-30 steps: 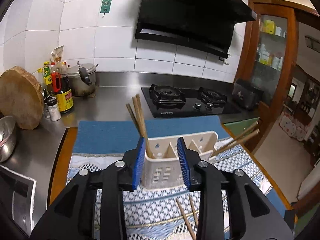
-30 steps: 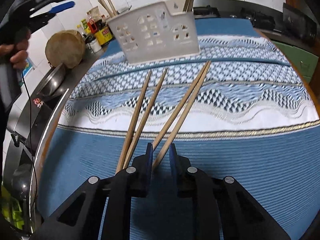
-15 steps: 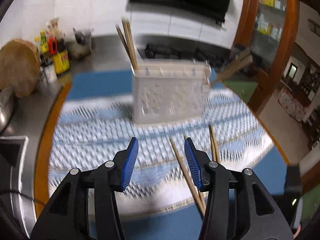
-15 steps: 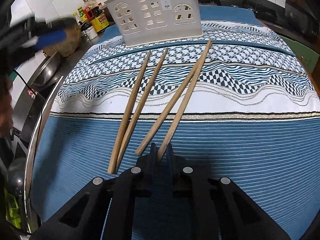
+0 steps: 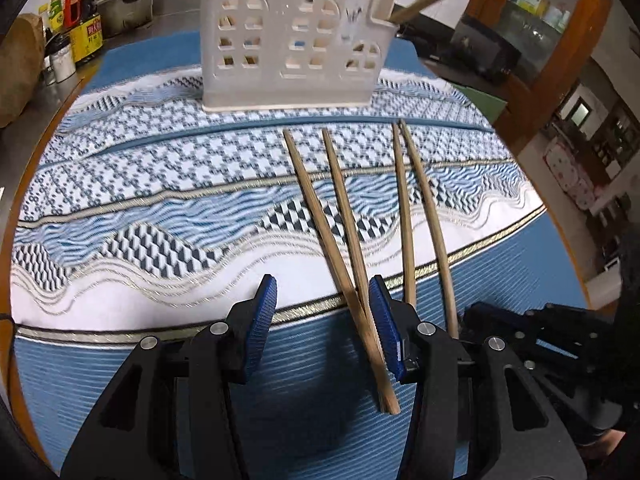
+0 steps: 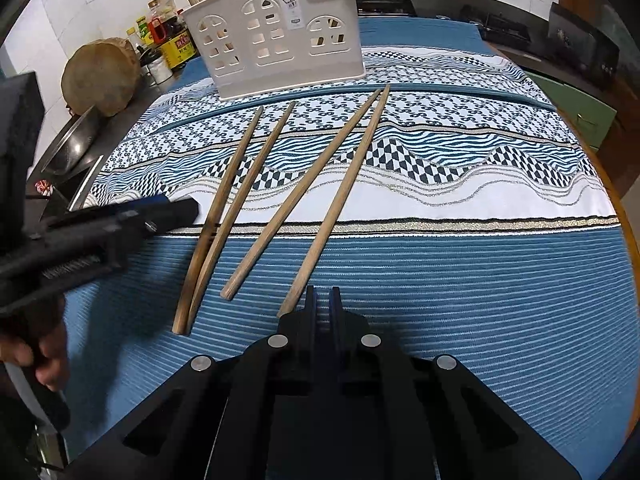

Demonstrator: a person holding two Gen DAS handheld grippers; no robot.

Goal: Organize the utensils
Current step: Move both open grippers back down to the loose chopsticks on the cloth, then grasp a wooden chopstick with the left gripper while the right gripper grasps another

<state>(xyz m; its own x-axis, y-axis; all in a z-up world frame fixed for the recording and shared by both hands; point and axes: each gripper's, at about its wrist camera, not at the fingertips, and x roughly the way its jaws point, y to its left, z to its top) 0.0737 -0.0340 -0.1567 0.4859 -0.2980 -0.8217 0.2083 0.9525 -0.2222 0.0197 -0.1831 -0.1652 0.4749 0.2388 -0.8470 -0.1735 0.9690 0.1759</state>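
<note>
Lowered from above the holder (image 5: 296,40), the left claw (image 5: 322,320) now stands about half open over the left chopstick pair (image 5: 332,236), whose butts lie between its fingers beside the right pad. At three o'clock, the right claw (image 6: 322,300) has pinched fully together on the outer chopstick's (image 6: 344,184) butt; holder stands at twelve.

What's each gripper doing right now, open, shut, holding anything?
Left gripper: open, astride the left chopstick pair, not gripping.
Right gripper: shut, nothing visibly held; chopstick ends beside it.
</note>
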